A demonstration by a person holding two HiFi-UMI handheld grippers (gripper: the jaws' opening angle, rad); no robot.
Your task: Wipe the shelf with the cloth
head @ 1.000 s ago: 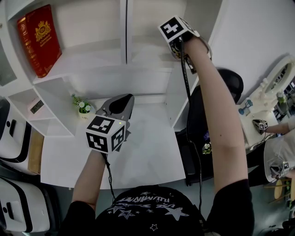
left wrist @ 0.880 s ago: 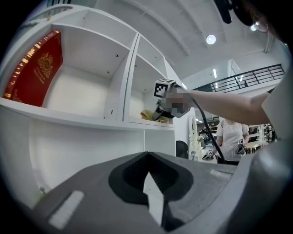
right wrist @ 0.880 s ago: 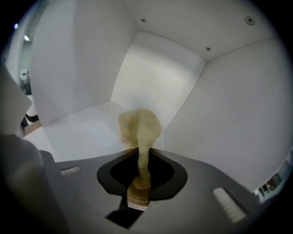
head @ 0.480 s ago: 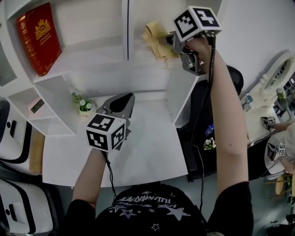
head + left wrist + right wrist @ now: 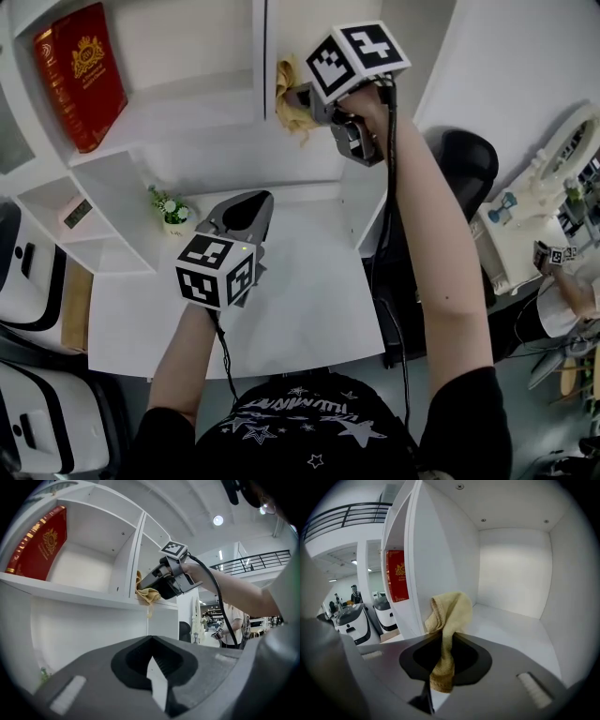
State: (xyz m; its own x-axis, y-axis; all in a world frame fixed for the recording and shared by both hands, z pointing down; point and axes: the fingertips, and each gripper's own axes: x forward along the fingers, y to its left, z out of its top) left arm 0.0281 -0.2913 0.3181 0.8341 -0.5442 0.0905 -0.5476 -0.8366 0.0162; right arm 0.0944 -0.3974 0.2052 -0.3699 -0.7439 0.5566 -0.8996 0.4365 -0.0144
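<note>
At the far left of the head view, a red book (image 5: 80, 75) leaned in the upper left compartment of the white shelf (image 5: 187, 108). A small potted plant (image 5: 169, 216) stood lower down at the back of the desk (image 5: 309, 309).

Just right of the plant, the left gripper (image 5: 248, 206) hung low over the desk, well apart from the work. Its own view showed the jaws drawn together with nothing between them.

Further right and higher, the yellow cloth (image 5: 291, 94) was at the front edge of the upper right compartment, just beside the vertical divider. The right gripper (image 5: 307, 97) had its jaws pinched on the cloth. In the right gripper view the bunched end stood ahead of the jaw tips and a tail hung down between them. Whether the bunch was actually pressing on the board or riding just above it could not quite be settled from these angles.

By my reading, the wiping itself was in hand, with the cloth at the left front corner of that compartment. The next move would call for pressing the bunch down onto the board and sweeping it across toward the right wall and the back. The grip would need to stay firm so the loose tail did not slip free.
</note>
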